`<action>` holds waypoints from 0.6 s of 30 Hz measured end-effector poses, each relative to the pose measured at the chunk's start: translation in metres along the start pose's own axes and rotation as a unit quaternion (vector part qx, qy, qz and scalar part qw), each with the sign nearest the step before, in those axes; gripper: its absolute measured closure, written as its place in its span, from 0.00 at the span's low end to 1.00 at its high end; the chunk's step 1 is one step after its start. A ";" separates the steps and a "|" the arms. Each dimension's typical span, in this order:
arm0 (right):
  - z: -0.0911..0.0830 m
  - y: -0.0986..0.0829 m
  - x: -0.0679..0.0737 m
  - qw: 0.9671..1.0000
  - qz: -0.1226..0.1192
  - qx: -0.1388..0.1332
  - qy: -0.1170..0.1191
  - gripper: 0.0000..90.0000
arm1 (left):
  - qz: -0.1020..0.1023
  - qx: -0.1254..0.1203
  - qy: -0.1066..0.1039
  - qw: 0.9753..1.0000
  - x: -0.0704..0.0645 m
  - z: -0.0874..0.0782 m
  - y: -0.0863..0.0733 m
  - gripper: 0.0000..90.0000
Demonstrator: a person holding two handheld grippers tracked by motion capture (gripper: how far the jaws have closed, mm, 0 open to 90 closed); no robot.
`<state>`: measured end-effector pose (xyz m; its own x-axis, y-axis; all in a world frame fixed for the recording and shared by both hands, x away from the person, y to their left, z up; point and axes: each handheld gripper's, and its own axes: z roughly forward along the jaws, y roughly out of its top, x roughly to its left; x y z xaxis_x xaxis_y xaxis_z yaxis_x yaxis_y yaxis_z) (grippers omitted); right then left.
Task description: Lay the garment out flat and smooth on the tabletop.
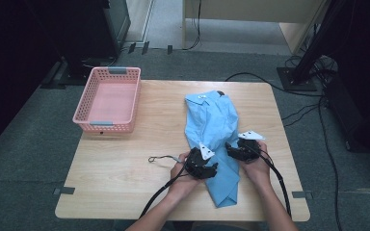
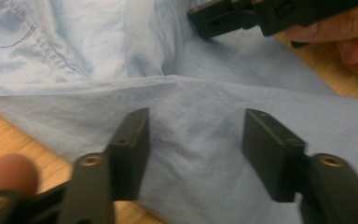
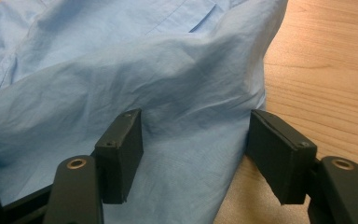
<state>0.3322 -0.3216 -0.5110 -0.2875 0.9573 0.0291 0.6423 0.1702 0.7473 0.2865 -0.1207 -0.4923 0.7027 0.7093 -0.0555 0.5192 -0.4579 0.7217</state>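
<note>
A light-blue cotton shirt [image 1: 211, 126], folded lengthwise into a long creased strip, lies on the pale wooden table [image 1: 125, 163] toward its right edge, collar at the far end. The left gripper [image 2: 193, 149] and right gripper [image 3: 193, 154] both stand spread over the soft fabric, apparently near its middle. A pink perforated plastic basket [image 1: 109, 98] sits at the far left corner.
</note>
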 end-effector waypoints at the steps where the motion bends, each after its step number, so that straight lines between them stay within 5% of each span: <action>1: 0.000 0.000 0.000 1.000 0.000 0.000 0.000 0.40 | 0.002 -0.001 0.004 1.000 0.000 0.001 -0.001 0.56; 8: 0.000 0.000 0.000 1.000 0.000 0.000 -0.001 0.40 | -0.010 -0.009 -0.026 1.000 0.009 -0.001 -0.013 0.97; 18: 0.000 0.000 0.000 1.000 0.000 0.000 -0.001 0.40 | -0.009 -0.012 -0.052 0.999 0.027 -0.025 -0.030 1.00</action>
<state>0.3321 -0.3214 -0.5110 -0.2870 0.9575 0.0273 0.6420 0.1712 0.7473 0.2779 -0.0749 -0.4982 0.7413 0.6567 -0.1385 0.5203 -0.4319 0.7367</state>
